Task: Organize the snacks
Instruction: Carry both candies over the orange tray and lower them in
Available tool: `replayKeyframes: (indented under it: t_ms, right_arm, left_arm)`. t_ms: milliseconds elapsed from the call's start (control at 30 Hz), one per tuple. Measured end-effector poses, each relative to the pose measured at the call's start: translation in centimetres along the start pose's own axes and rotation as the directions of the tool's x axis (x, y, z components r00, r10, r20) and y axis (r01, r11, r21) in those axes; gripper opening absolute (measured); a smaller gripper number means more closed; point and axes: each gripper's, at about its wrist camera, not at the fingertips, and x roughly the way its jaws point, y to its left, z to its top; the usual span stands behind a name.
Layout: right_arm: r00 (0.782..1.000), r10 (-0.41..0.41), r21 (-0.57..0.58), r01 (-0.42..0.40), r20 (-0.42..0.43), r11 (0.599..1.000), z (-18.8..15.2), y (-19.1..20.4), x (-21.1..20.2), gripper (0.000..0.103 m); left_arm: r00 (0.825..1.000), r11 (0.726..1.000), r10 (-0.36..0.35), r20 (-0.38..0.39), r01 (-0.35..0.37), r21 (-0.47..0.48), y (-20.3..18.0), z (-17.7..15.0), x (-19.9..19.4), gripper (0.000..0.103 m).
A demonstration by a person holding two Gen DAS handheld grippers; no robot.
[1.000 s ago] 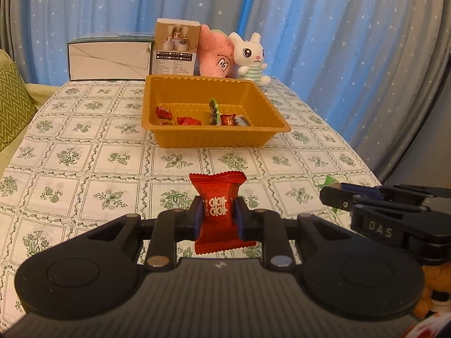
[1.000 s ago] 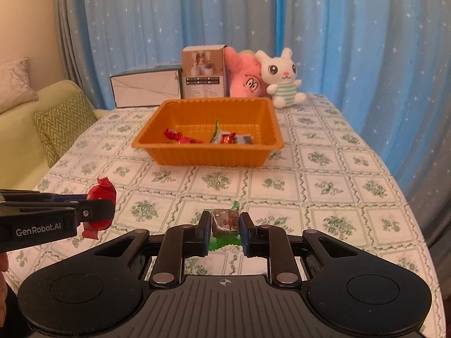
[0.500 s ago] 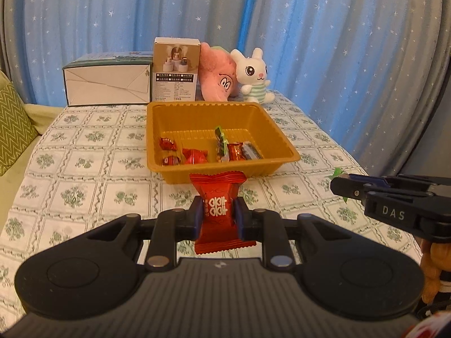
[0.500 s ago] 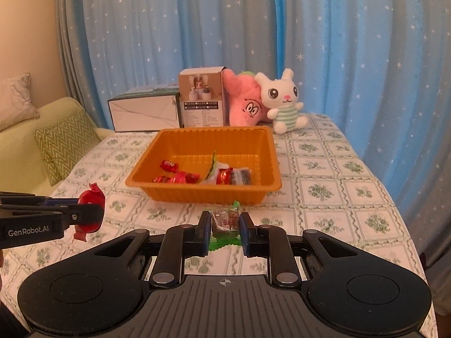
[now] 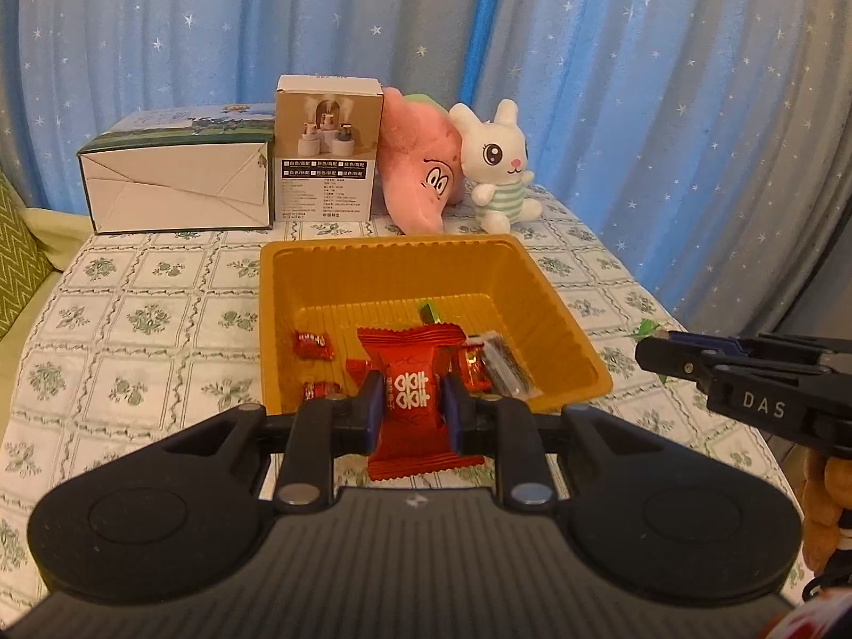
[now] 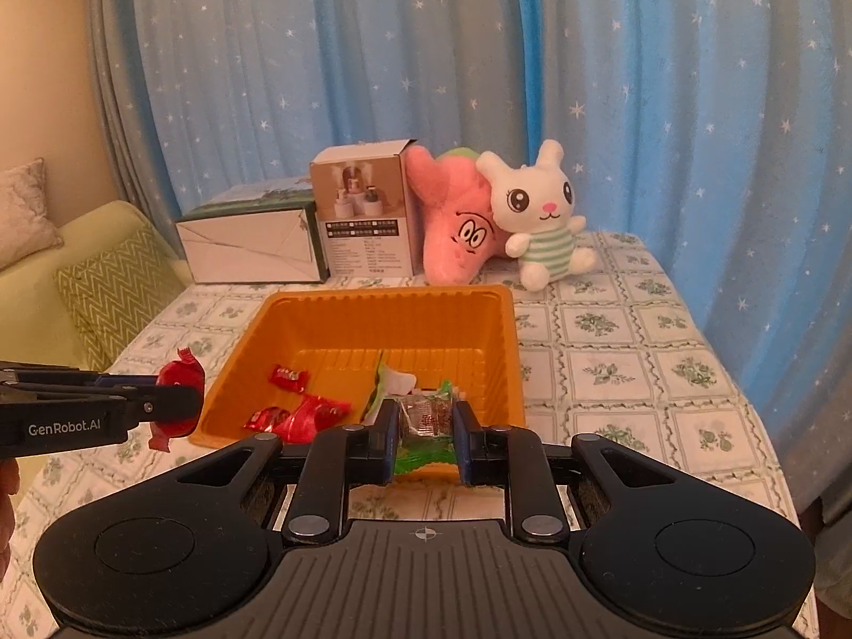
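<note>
While two hand-held grippers each clamp one candy, the tray (image 5: 554, 287) holds several.

A home, most likely a living room. Blue star-print curtains (image 6: 373, 80) fill the back of the frame, and a green sofa (image 6: 64, 277) with a zigzag cushion (image 6: 114, 293) sits at the left edge. The desk (image 6: 612, 351) wears a floral cloth, with plush toys (image 6: 538, 218) and boxes (image 6: 250, 245) at its far end.
</note>
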Motion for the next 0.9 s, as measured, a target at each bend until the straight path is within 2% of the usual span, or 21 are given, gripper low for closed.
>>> replayKeyframes:
  t_ms: [433,900]
  right_arm:
    - [0.996,0.024,0.041,-0.02,-0.09,0.999,2.0,-0.7,6.8,0.022]
    - [0.989,0.033,0.104,-0.018,-0.147,0.994,3.3,-2.5,11.1,0.022]
  left_arm:
    - [0.998,0.999,0.022,-0.065,-0.024,-0.03,2.1,2.0,5.4,0.021]
    - [0.995,0.999,0.037,-0.091,-0.039,-0.018,3.2,3.3,9.5,0.021]
